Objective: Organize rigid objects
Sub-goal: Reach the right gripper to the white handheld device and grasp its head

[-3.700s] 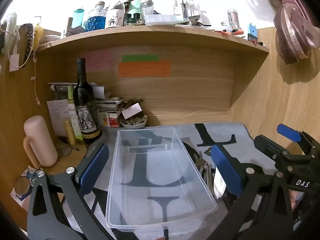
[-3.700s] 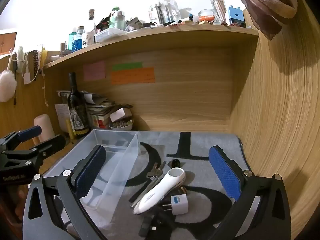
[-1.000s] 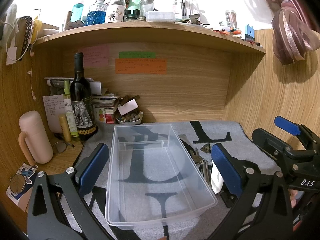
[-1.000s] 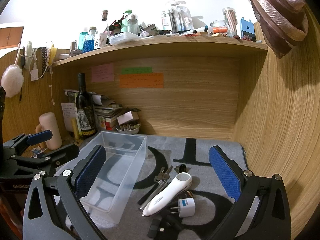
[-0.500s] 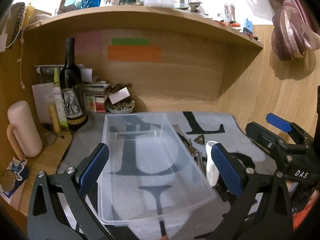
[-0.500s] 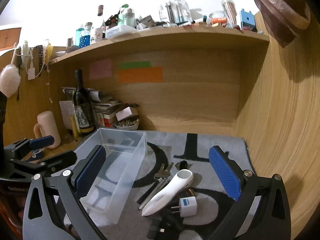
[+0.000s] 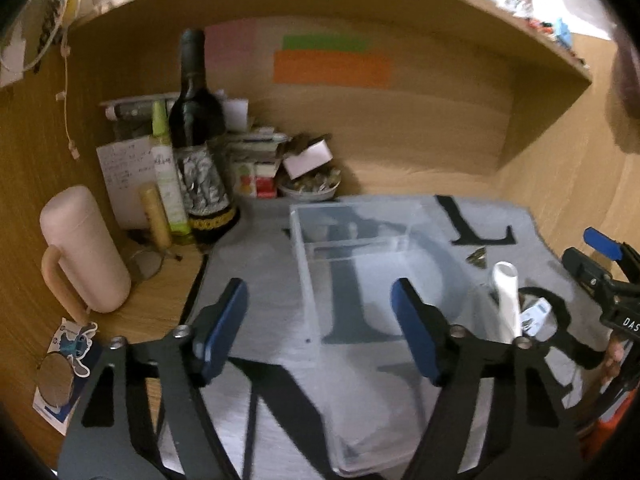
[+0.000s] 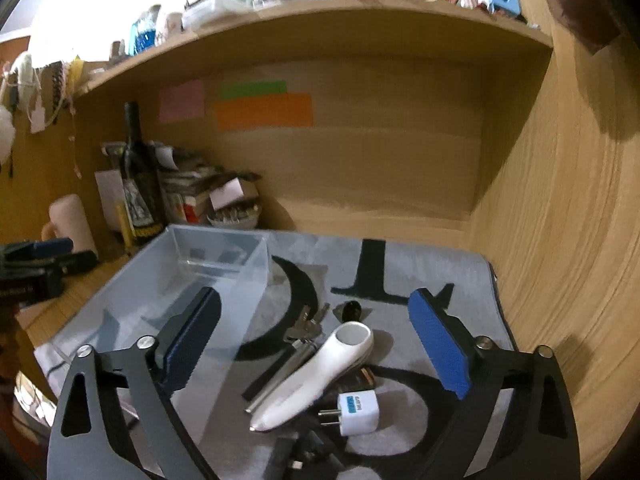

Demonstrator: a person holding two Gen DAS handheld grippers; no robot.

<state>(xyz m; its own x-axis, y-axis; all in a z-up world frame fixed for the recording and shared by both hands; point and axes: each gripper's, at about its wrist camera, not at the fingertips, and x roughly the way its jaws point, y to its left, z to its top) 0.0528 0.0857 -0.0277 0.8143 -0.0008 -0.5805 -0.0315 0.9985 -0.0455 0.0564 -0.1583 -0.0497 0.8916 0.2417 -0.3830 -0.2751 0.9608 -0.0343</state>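
Straddling the clear bin (image 7: pixel 360 264) wall (near-left edge), closing left tool (image 7: pixel 320 330)

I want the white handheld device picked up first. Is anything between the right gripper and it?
Nothing visible. The device lies on the mat between the closing fingers of the right gripper, uncovered; keys and a plug only flank it.
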